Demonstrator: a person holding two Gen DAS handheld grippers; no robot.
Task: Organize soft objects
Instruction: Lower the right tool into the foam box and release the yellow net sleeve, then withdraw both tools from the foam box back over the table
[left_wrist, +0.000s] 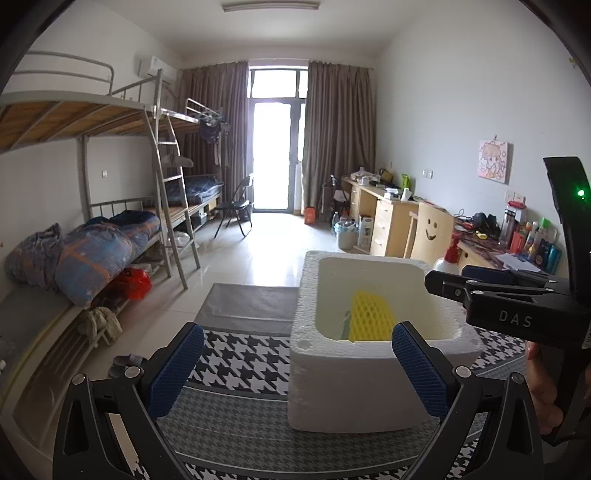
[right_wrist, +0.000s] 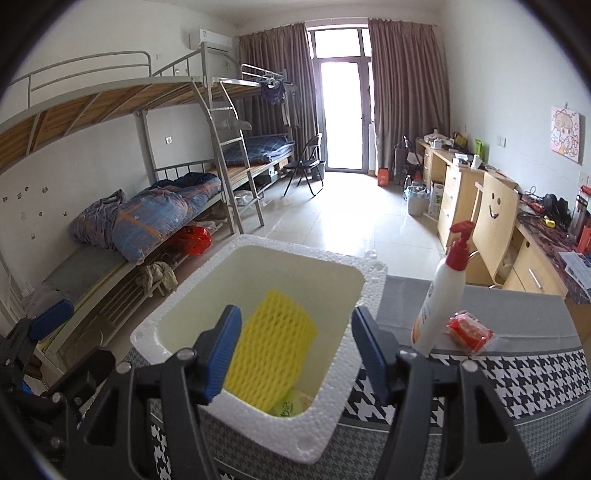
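A white foam box stands on a houndstooth-patterned cloth. Inside it a yellow foam net sleeve leans against the wall, on top of a pale green packet. My right gripper hovers over the box with its blue pads wide apart; the sleeve lies below them, untouched. From the left wrist, the same box and sleeve show, with the right gripper reaching over the rim from the right. My left gripper is open and empty, just in front of the box.
Right of the box stand a white pump bottle with a red top and a red wrapped packet. Bunk beds line the left wall, desks and a smiley-faced chair the right. Tiled floor runs to the balcony door.
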